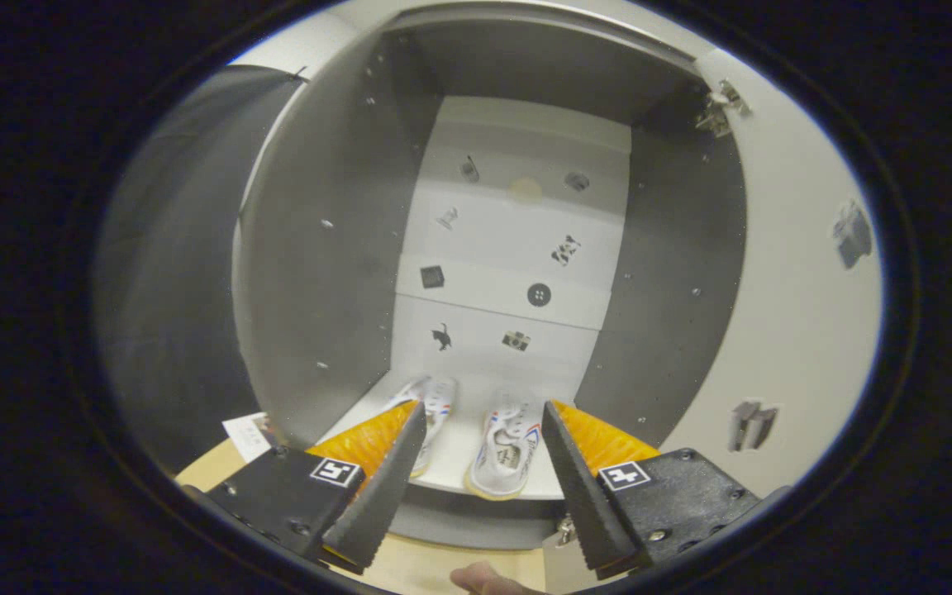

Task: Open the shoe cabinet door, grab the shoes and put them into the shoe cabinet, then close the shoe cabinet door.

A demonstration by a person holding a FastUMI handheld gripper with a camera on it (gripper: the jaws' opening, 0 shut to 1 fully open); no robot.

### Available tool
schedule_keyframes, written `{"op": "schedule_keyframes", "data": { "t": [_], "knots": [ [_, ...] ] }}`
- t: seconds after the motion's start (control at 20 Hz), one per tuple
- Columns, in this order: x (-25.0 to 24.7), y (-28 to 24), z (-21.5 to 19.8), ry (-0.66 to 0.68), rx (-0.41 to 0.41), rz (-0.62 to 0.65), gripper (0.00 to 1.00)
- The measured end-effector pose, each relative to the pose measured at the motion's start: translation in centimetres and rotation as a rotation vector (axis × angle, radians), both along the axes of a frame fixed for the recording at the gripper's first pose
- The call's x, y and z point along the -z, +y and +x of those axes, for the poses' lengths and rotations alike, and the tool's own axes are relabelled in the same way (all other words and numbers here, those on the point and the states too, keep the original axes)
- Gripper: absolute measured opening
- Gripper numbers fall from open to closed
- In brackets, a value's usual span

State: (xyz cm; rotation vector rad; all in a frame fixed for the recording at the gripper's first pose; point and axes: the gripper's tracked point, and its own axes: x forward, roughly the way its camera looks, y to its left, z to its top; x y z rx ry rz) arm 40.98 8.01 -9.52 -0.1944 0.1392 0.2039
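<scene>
White canvas-like shoes (476, 442), a pair, lie side by side on the bottom shelf (455, 459) of the shoe cabinet (344, 248), toes pointing out toward the camera. Red and blue stripes on their sides; pale soles. The right shoe is seen between the fingers; the left one sits partly behind the left finger.

Cabinet interior: smooth matte grey side walls dotted with small shelf-pin holes. Back panel (517, 248) pale, flat, marked with small dark stickers of varied shapes (a round button shape, a camera shape, an animal shape, others too small to tell).

Door (798, 273) swung wide open on the right, smooth off-white inner face, metal hinge (720, 107) at its upper corner.

Gripper (483, 463) held just in front of the shelf edge, aimed into the cabinet. Fingers spread wide apart, holding nothing; ribbed inner faces, wedge-shaped tips.

Light wood floor (410, 566) below the cabinet. A fingertip (484, 578) of the person shows beneath the gripper. A small paper tag (249, 435) lies left of the cabinet base.
</scene>
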Motion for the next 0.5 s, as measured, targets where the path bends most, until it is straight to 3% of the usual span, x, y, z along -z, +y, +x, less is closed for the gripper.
{"op": "schedule_keyframes", "data": {
  "t": [0.2, 0.5],
  "knots": [
    [-2.6, 0.5, -7.8, -0.038, -0.018, 0.021, 0.99],
    [-6.6, 0.0, -17.3, -0.04, 0.043, 0.15, 1.0]
  ]
}}
